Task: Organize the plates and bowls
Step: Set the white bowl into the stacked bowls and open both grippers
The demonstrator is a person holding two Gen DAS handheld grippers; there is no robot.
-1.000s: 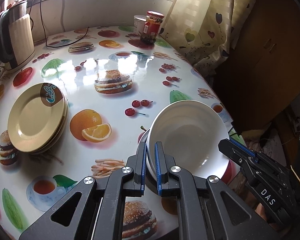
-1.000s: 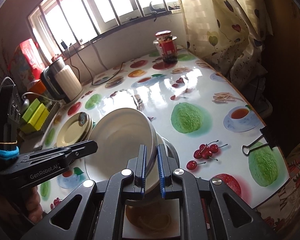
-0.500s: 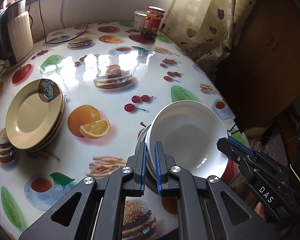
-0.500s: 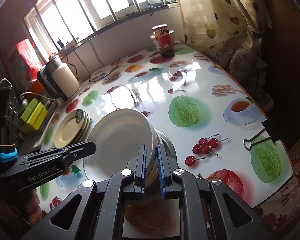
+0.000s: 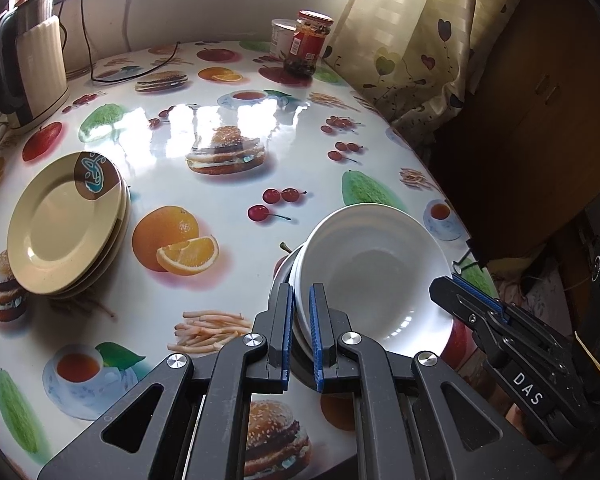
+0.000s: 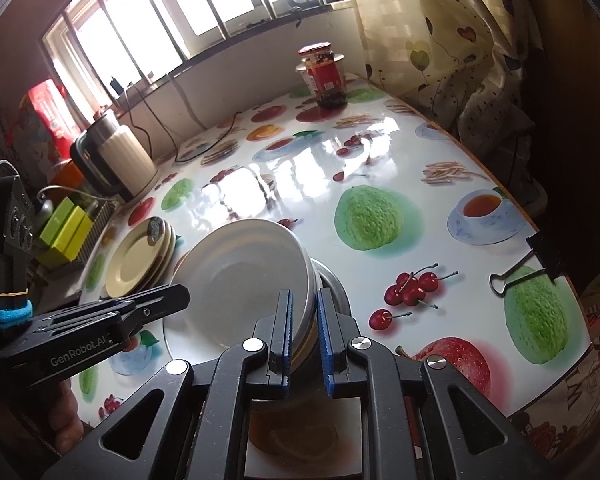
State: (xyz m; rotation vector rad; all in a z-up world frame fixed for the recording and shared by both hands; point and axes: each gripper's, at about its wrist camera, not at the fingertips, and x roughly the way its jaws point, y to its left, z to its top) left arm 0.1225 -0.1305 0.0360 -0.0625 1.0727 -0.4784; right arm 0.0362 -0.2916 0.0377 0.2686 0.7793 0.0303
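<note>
A stack of white bowls (image 5: pixel 372 276) rests in a grey metal bowl (image 6: pixel 332 284) near the table's front edge. My left gripper (image 5: pixel 300 292) is shut on the stack's near-left rim. On the opposite rim, my right gripper (image 6: pixel 304 296) has its jaws opening: the rim still stands between them, but the right pad (image 6: pixel 325 320) is off it. The white bowls (image 6: pixel 240 280) fill the middle of the right wrist view, with the left gripper (image 6: pixel 172 294) coming in from the left. A stack of beige plates (image 5: pixel 64 224) lies flat at the table's left.
An electric kettle (image 5: pixel 32 68) with its cord stands at the back left, and two jars (image 5: pixel 310 44) at the back. A black binder clip (image 6: pixel 540 256) grips the table's right edge. Yellow boxes (image 6: pixel 66 228) sit in a rack beyond the left edge. A curtain (image 5: pixel 412 40) hangs at the right.
The right gripper's jaws have parted a little around the bowl rim. The left gripper keeps its grip and has not moved.
</note>
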